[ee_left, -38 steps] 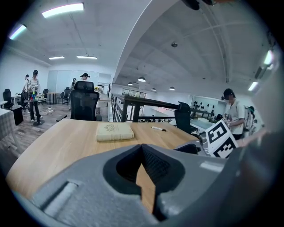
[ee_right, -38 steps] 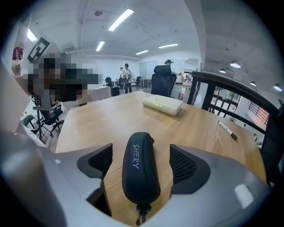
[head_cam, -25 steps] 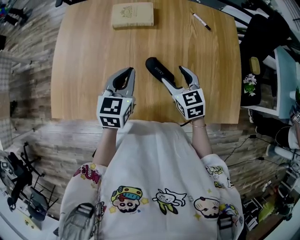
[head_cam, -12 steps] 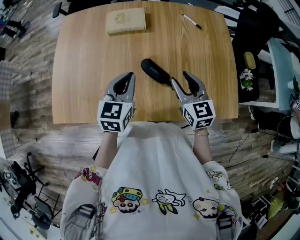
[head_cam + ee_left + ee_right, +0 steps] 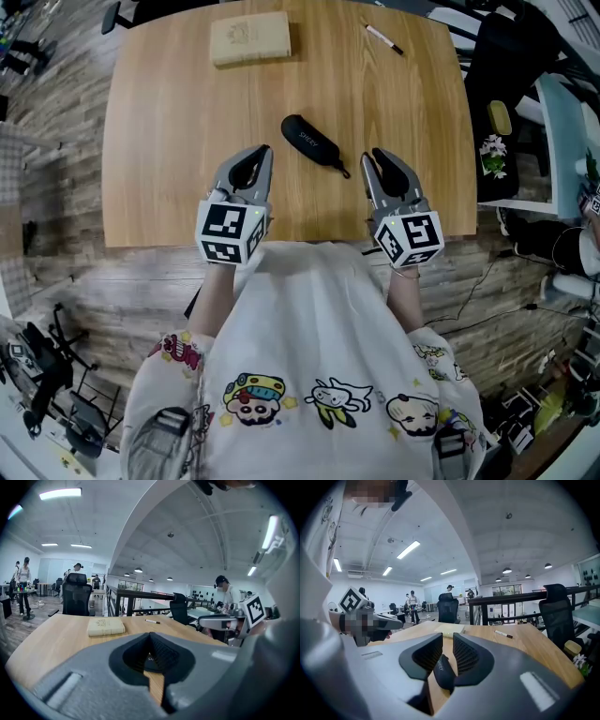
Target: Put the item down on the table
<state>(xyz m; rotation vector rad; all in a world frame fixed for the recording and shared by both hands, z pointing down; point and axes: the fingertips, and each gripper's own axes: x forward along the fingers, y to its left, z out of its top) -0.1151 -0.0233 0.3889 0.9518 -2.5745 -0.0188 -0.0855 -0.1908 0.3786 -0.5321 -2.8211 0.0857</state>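
Note:
A black glasses case [image 5: 311, 142] lies flat on the wooden table [image 5: 169, 122], free of both grippers. My right gripper [image 5: 371, 155] hovers just right of its near end, apart from it. Its jaws have just been closing and now stand a narrow gap apart with nothing between them. In the right gripper view the case [image 5: 443, 671] shows through the gap of that gripper [image 5: 448, 637], beyond the pads. My left gripper [image 5: 262, 150] stays left of the case, shut and empty. In the left gripper view the case [image 5: 151, 660] shows behind this gripper [image 5: 150, 634].
A tan book [image 5: 249, 37] lies at the table's far edge and a pen [image 5: 383, 39] at the far right. A black chair [image 5: 511, 84] stands beside the table's right edge. Both grippers hang over the near edge.
The right gripper has drawn back from the case towards the near edge and to the right, and its jaws have narrowed. The case stays on the table. The left gripper has hardly moved.

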